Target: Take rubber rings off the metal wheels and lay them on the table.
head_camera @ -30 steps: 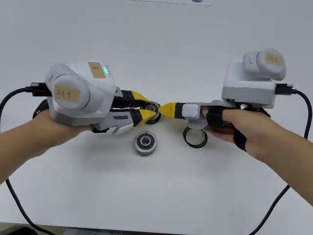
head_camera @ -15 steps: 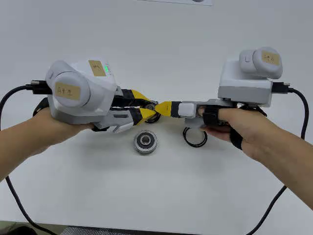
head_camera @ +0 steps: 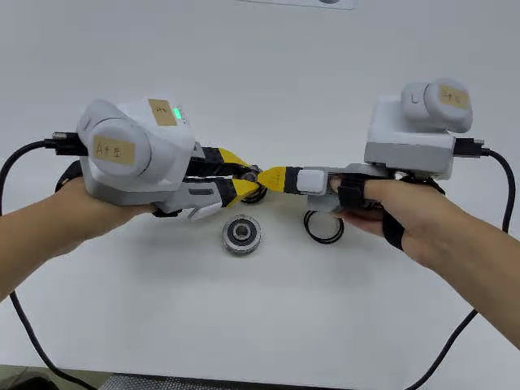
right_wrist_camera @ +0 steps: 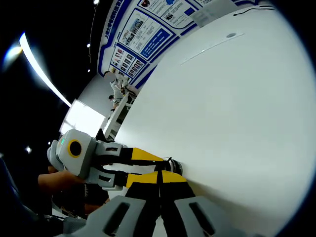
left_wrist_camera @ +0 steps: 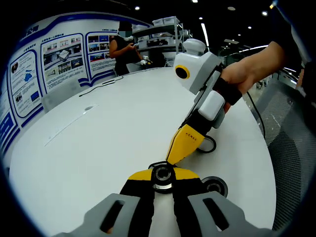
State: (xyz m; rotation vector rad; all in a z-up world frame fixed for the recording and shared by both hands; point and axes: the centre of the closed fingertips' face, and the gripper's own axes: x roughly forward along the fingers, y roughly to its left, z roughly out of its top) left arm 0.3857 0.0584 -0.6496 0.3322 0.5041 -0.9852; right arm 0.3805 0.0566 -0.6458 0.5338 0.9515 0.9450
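Observation:
My left gripper (head_camera: 246, 184) is shut on a metal wheel (head_camera: 255, 184) and holds it above the table; in the left gripper view that wheel (left_wrist_camera: 163, 177) sits between my yellow jaws (left_wrist_camera: 163, 173). My right gripper (head_camera: 269, 180) comes in from the right with its jaws shut, pinching the black rubber ring (left_wrist_camera: 157, 164) at the wheel's rim. In the right gripper view my shut jaws (right_wrist_camera: 160, 174) meet the wheel (right_wrist_camera: 174, 167), with the left gripper's body behind. A second wheel (head_camera: 242, 234) lies flat on the table below. Loose rubber rings (head_camera: 323, 227) lie under my right hand.
The white table (head_camera: 260, 73) stretches open behind and in front of the grippers. Black cables (head_camera: 24, 158) trail from both grippers over the table sides. People and shelves stand far off past the table (left_wrist_camera: 123, 47).
The right gripper has edged a little left and up against the wheel. The left gripper, the wheel on the table and the loose rings have stayed put.

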